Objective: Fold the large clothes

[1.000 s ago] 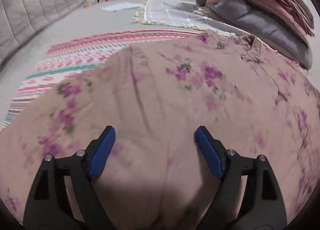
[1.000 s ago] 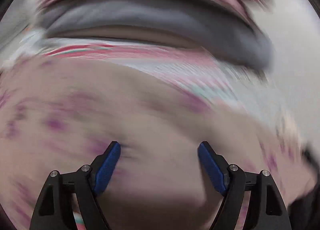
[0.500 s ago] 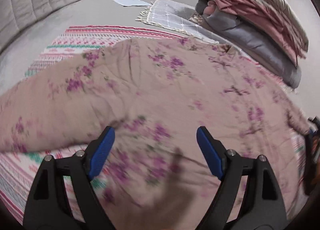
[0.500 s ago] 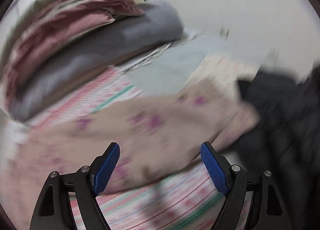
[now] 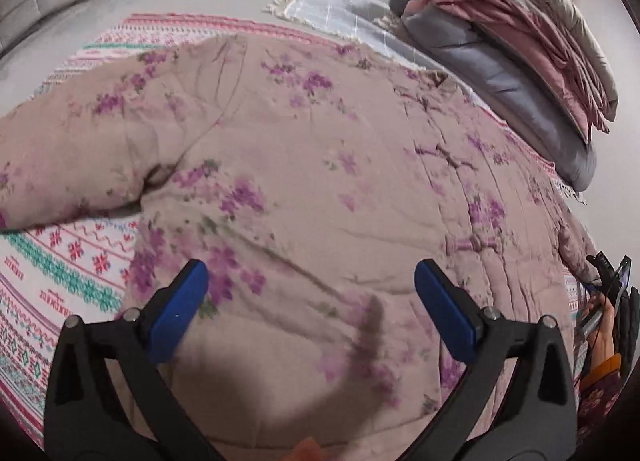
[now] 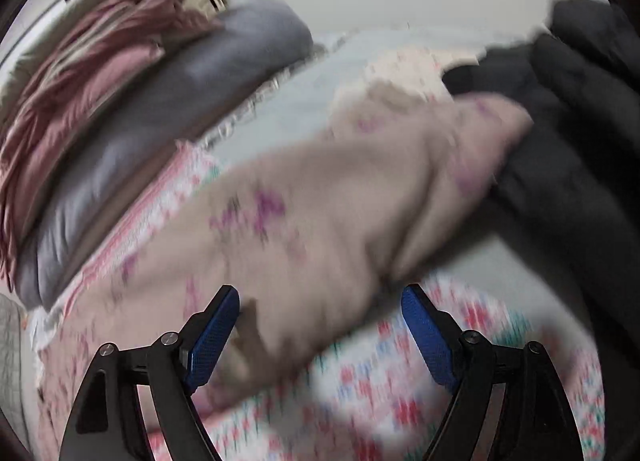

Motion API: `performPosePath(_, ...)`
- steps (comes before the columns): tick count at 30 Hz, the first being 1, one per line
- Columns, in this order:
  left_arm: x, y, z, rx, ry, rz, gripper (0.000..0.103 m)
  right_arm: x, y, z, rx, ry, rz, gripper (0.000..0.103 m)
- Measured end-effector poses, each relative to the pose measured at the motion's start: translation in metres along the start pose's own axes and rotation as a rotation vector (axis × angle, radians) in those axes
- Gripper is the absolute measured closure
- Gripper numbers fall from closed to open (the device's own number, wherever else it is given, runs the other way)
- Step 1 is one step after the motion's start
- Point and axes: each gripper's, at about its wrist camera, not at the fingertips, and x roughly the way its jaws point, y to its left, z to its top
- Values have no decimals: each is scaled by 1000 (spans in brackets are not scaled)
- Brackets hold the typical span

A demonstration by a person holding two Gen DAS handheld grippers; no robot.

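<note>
Floral quilted jacket (image 5: 320, 165) spread flat, creased; left tool (image 5: 312, 297) opening, right tool (image 6: 320, 325) apart, both empty.

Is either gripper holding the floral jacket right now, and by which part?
Nothing is held. The left gripper is opening above the jacket; the right gripper is open over a sleeve.

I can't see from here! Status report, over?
Left gripper opening, empty; right gripper open, empty. Floral coat flat, unfolded, sleeves out. Dark jacket touching right sleeve end.
</note>
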Motion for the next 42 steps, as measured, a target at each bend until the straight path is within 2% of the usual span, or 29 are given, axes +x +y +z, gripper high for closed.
performPosePath(1, 0, 0, 1, 9, -11, 5, 1, -4, -1, 0, -5, -35, -16, 20)
performPosePath(2, 2, 0, 2, 20, -19, 14, 1, -6, -1, 3, -7, -64, -27, 30)
performPosePath(3, 4, 1, 2, 28, -20, 27, 1, -6, 3, 8, -9, -87, -41, 52)
performPosePath(5, 10, 6, 3, 32, -16, 25, 1, -12, -1, 7, 7, -99, -67, 80)
performPosePath(6, 10, 8, 3, 31, -22, 16, 1, -12, -2, 9, 30, -104, -50, 84)
performPosePath(8, 7, 10, 5, 33, -41, -12, 1, -30, 5, 9, 61, -147, -15, 87)
performPosePath(13, -1, 10, 7, 42, -68, -43, 1, -82, 69, 15, -59, -279, 47, 88)
performPosePath(15, -3, 10, 8, 42, -73, -46, 1, -122, 94, 8, -108, -324, 103, 88)
performPosePath(17, -4, 9, 8, 41, -69, -62, 1, -147, 121, 9, -170, -364, 150, 88)
performPosePath(19, -6, 8, 9, 41, -67, -82, 1, -191, 152, -9, -248, -406, 205, 88)
performPosePath(20, -8, 8, 9, 41, -70, -93, 1, -194, 168, -5, -281, -420, 225, 88)
performPosePath(22, -13, 6, 10, 40, -77, -121, 1, -221, 207, -21, -374, -442, 274, 88)
performPosePath(23, -15, 7, 11, 37, -79, -134, 1, -219, 227, -17, -409, -445, 295, 88)
performPosePath(25, -18, 7, 12, 32, -83, -156, 1, -233, 263, -34, -490, -445, 337, 88)
performPosePath(28, -21, 9, 14, 29, -87, -191, 1, -248, 323, -72, -621, -414, 409, 88)
performPosePath(30, -24, 10, 15, 30, -91, -201, 1, -237, 354, -85, -681, -375, 449, 88)
performPosePath(33, -25, 13, 16, 22, -97, -194, 1, -228, 397, -137, -795, -297, 491, 88)
performPosePath(37, -24, 18, 17, 9, -99, -175, 1, -195, 441, -201, -912, -153, 513, 87)
performPosePath(39, -24, 19, 15, 12, -102, -182, 1, -170, 456, -228, -937, -64, 535, 82)
performPosePath(40, -24, 19, 15, 17, -104, -185, 1, -155, 466, -242, -946, 11, 554, 78)
performPosePath(41, -23, 19, 14, 24, -105, -187, 1, -142, 471, -252, -950, 84, 569, 66)
performPosePath(42, -23, 18, 14, 28, -106, -187, 1, -123, 475, -262, -944, 188, 601, 51)
